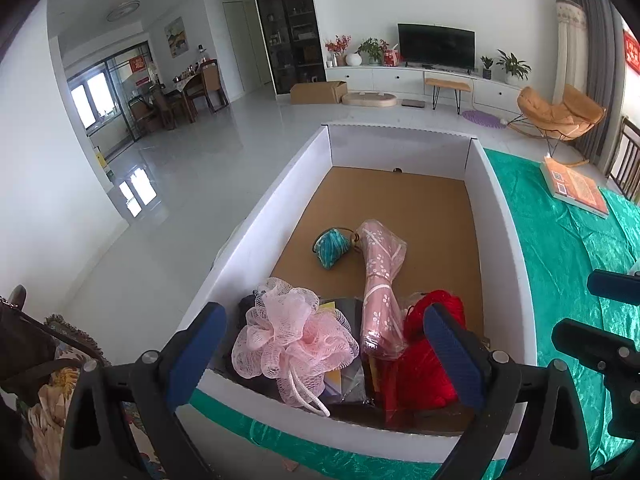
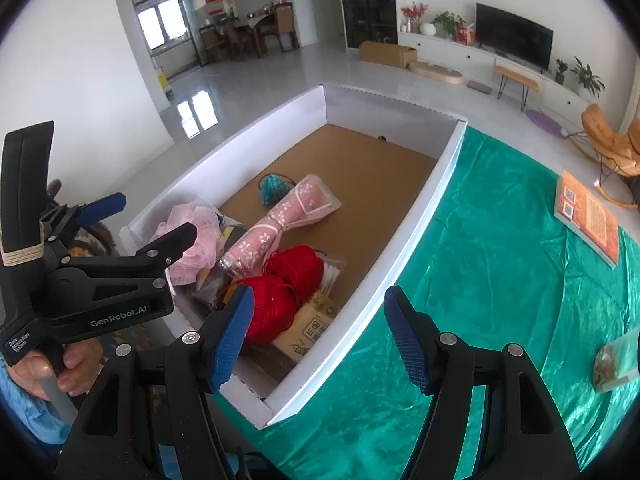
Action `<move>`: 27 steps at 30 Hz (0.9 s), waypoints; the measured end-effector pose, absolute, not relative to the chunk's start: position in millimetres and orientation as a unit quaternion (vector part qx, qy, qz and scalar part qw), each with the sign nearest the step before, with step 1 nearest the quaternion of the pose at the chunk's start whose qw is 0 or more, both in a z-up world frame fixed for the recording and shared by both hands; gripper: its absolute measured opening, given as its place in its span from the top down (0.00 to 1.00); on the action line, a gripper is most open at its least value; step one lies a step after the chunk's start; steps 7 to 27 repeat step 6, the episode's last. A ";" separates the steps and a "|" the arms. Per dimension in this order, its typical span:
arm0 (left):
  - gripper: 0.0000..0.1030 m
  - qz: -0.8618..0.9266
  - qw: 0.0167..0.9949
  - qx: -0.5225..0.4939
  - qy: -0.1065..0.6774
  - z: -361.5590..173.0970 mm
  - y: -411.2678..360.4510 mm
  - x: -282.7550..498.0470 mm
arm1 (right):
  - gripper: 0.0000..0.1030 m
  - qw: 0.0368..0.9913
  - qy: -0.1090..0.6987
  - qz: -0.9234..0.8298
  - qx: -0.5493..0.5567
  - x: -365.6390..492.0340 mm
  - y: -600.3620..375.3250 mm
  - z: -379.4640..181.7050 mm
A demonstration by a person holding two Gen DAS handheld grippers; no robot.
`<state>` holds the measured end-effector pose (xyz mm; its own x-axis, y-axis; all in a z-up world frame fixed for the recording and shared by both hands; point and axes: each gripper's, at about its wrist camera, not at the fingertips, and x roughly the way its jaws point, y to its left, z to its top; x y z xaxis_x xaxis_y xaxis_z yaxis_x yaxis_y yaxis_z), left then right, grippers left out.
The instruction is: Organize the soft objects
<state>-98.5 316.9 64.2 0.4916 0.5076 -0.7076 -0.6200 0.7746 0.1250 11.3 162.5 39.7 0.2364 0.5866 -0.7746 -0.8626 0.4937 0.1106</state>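
Blue-padded and spread wide, my left gripper (image 1: 326,354) holds nothing above the box's (image 1: 496,216) near end, over a pink loofah (image 1: 294,340) and red yarn (image 1: 426,356). My right gripper (image 2: 320,338) gapes just as empty over the box's right wall. Inside also lie a pink wrapped roll (image 1: 380,280) and teal yarn (image 1: 330,246). Green cloth (image 2: 492,280) covers the tabletop, a book (image 2: 586,216) lying farther off.

Both grippers (image 1: 326,354) (image 2: 320,336) agape, empty.
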 end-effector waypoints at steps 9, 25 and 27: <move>0.04 0.320 0.870 -0.079 0.368 68.3 311.6 -104.4 | 0.31 0.767 0.397 0.475 -0.171 7.5 159.5 37.6; 0.04 0.320 0.870 -0.079 0.368 68.3 311.6 -104.4 | 0.31 0.767 0.397 0.475 -0.171 7.5 159.5 37.6; 0.04 0.320 0.870 -0.079 0.368 68.3 311.6 -104.4 | 0.31 0.767 0.397 0.475 -0.171 7.5 159.5 37.6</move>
